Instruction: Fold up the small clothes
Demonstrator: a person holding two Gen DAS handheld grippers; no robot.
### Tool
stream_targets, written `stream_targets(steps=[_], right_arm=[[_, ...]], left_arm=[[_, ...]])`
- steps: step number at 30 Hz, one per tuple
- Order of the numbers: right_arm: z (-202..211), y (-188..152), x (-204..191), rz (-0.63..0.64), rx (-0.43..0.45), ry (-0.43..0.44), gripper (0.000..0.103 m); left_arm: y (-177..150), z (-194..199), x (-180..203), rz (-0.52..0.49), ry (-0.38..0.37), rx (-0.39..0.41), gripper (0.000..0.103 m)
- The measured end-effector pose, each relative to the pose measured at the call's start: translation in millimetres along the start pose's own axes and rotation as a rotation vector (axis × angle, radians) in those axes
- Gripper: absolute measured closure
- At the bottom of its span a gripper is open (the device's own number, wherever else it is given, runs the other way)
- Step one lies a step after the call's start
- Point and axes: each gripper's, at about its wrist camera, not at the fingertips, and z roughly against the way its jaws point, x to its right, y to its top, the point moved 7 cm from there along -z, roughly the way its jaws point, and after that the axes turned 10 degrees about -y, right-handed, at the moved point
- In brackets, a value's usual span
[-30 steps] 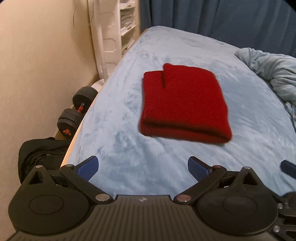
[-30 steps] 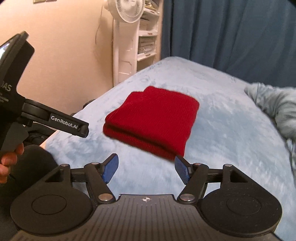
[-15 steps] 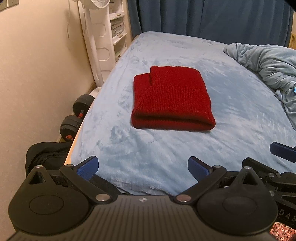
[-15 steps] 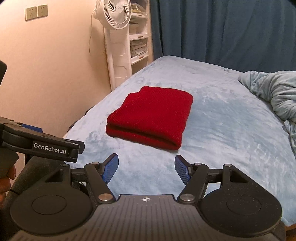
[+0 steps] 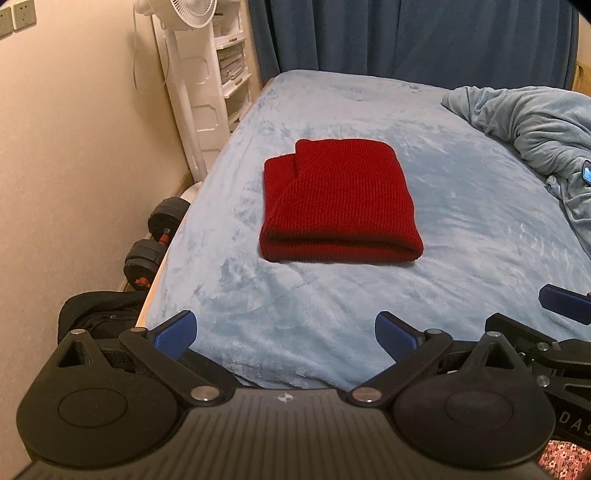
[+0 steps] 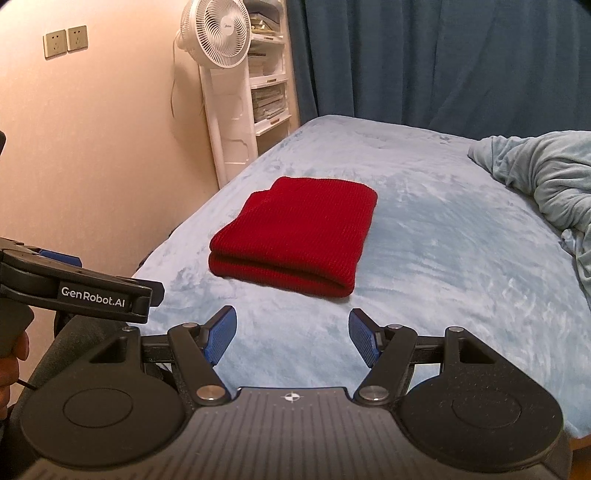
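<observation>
A red knitted garment (image 5: 338,205) lies folded into a thick rectangle on the light blue bed (image 5: 480,236), its folded edge toward me. It also shows in the right wrist view (image 6: 295,245). My left gripper (image 5: 284,338) is open and empty, held near the bed's front edge, well short of the garment. My right gripper (image 6: 293,338) is open and empty, also back from the garment. The left gripper's body (image 6: 81,290) shows at the left of the right wrist view.
A crumpled light blue blanket (image 5: 535,125) lies at the bed's right. A white standing fan (image 6: 219,33) and shelves (image 6: 267,96) stand by the wall on the left. Dumbbells (image 5: 155,240) and a black bag (image 5: 96,317) lie on the floor beside the bed.
Both grippers have pulled back and up from the garment, which now looks smaller and farther. The garment lies still. Both grippers stay open.
</observation>
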Motion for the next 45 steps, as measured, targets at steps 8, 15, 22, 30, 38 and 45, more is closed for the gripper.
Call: stream_targets(steps=[8, 15, 22, 30, 38, 45], right_arm=[[0.0, -3.0, 1.0, -0.015, -0.005, 0.004, 0.034], [-3.7, -6.7, 0.7, -0.025, -0.018, 0.004, 0.034], [-5.3, -10.1, 8.9, -0.053, -0.022, -0.006, 0.034], [-17.3, -15.1, 18.5, -0.076, -0.050, 0.014, 0.032], [-52.7, -29.8, 30.5, -0.139, -0.148, 0.028, 0.031], [-77.0, -37.4, 44.0, -0.157, -0.198, 0.020, 0.031]], left_arm=[[-1.3, 2.7, 2.2, -0.006, 0.004, 0.002, 0.000], [-6.3, 0.3, 0.7, -0.004, -0.004, -0.003, 0.000], [-7.9, -5.2, 4.7, 0.011, -0.039, -0.010, 0.000], [-3.7, -20.2, 6.6, 0.038, -0.037, -0.030, 0.000], [-4.7, -58.6, 3.0, 0.058, -0.029, -0.124, 0.000], [1.9, -90.3, 4.4, 0.072, -0.004, -0.177, 0.000]])
